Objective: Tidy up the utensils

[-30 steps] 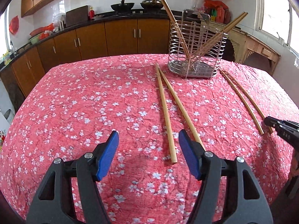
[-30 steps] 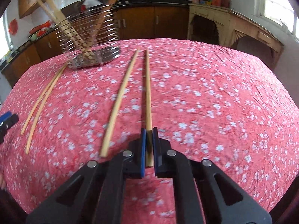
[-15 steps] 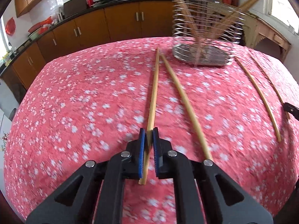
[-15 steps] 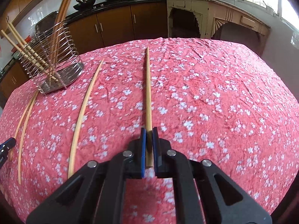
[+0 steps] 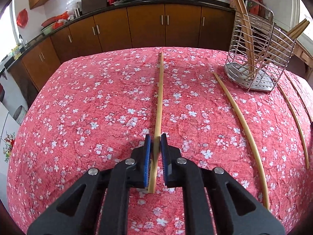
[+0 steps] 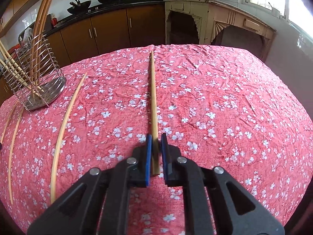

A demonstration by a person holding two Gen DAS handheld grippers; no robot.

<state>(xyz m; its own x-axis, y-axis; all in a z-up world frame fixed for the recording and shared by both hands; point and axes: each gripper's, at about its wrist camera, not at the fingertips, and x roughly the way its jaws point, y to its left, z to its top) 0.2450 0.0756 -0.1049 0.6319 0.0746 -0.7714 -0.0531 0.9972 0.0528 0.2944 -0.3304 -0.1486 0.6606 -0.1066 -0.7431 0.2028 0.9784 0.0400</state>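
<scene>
I pinch one chopstick (image 5: 159,105) in the left tongs (image 5: 156,143) and another (image 6: 153,101) in the right tongs (image 6: 156,142), both just loosening, bound for the rack (image 5: 256,58).

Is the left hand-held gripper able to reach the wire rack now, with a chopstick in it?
Probably yes: the cloth between the left hand-held gripper and the wire rack holds only one loose chopstick, lying flat.

text: none legible | labels: counter bottles perhaps printed, too small to read
</scene>
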